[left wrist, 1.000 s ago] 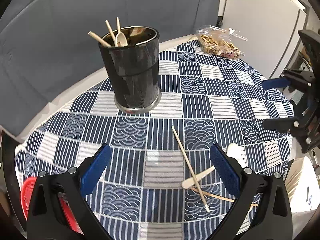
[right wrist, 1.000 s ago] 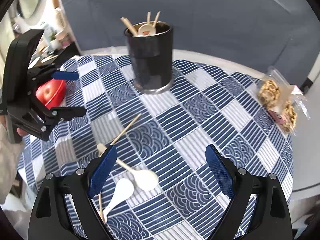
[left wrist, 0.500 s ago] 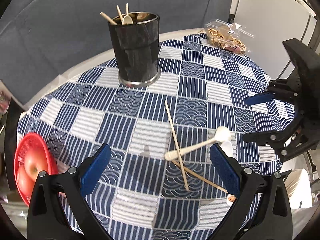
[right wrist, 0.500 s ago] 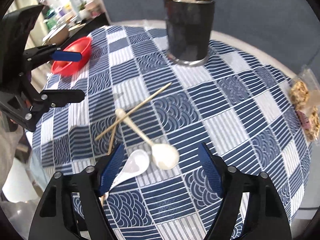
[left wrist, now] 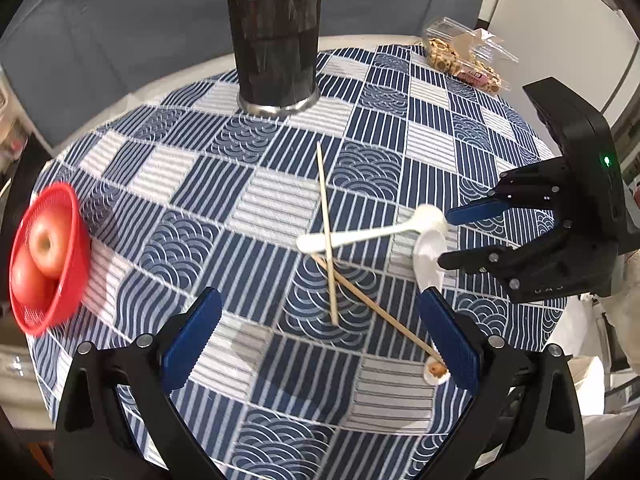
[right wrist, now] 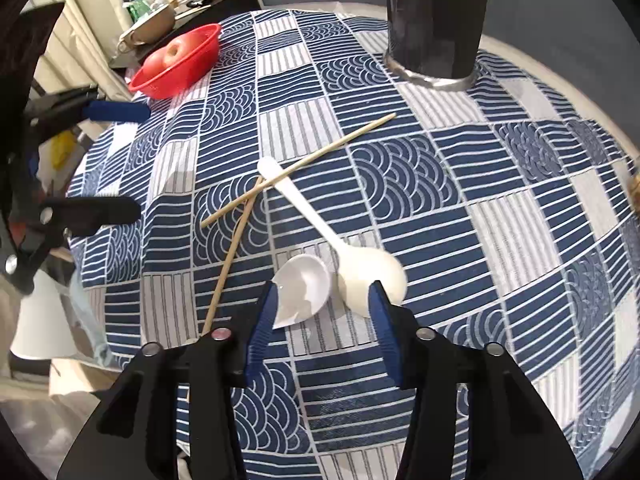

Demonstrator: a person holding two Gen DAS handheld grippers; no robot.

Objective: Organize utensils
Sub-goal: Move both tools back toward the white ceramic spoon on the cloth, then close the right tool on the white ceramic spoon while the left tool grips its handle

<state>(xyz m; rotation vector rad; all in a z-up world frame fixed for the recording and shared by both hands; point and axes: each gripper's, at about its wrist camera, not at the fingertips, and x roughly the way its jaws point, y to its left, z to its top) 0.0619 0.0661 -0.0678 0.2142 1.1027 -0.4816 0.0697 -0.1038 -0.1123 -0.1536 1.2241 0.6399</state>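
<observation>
With jaws parted around the spoon (right wrist: 362,276) bowl, right hand-held gripper (right wrist: 324,300) is lining up | left (left wrist: 316,336) hovering released | next: clench, carry to holder (left wrist: 275,46).

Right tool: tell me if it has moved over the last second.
Yes. The right tool has come down and forward toward the two white spoons, and away from the black holder, now cut off at the top edge.

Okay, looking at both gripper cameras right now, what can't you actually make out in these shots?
- Dark utensil holder: top cut off by the right wrist frame edge.
- Second white spoon: handle hidden behind the right gripper.
- Red basket: blurred at the left wrist view's edge.
- Snack packet: contents too small to identify.
</observation>
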